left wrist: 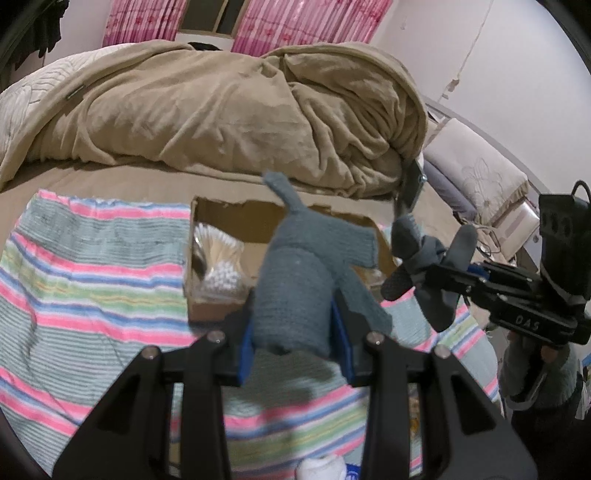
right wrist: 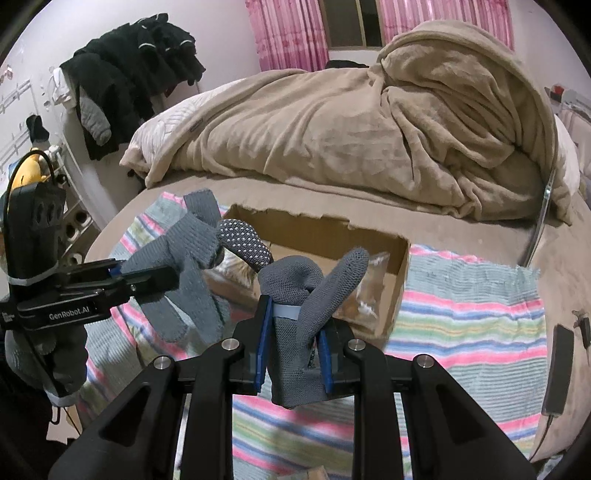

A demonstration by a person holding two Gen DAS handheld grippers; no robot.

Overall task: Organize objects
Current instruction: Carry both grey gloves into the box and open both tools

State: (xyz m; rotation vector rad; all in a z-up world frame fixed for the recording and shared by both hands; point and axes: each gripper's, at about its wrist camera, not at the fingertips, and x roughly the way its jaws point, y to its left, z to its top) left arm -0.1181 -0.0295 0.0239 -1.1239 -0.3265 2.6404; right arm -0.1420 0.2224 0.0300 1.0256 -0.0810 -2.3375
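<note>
Grey gloves: one (left wrist: pixel 295 280) pinched in left tongs (left wrist: pixel 295 354), other (right wrist: pixel 306 291) clamped in right tongs (right wrist: pixel 293 354), both held above cardboard box (right wrist: pixel 325 236) on striped towel (left wrist: pixel 92 277). Left view alone shows cotton swabs (left wrist: pixel 218 258) in box; right view alone shows dotted grip (right wrist: pixel 243 240), phone (right wrist: pixel 557 373) on bed.

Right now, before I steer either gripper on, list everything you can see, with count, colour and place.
Gloves: 2, grey knit; one in the left gripper, one in the right gripper, both held above the box.
Cardboard box: 1, brown, open, on the striped towel.
Cotton swabs: 1 clear pack, white tips, in the box's left end in the left wrist view.
Striped towel: 1, pink, green and blue, spread on the bed.
Blanket: 1, tan, heaped behind the box.
Curtains: pink, at the window.
Dark clothes: black pile, far left in the right wrist view.
Left gripper: black, blue pads.
Right gripper: black, blue pads.
</note>
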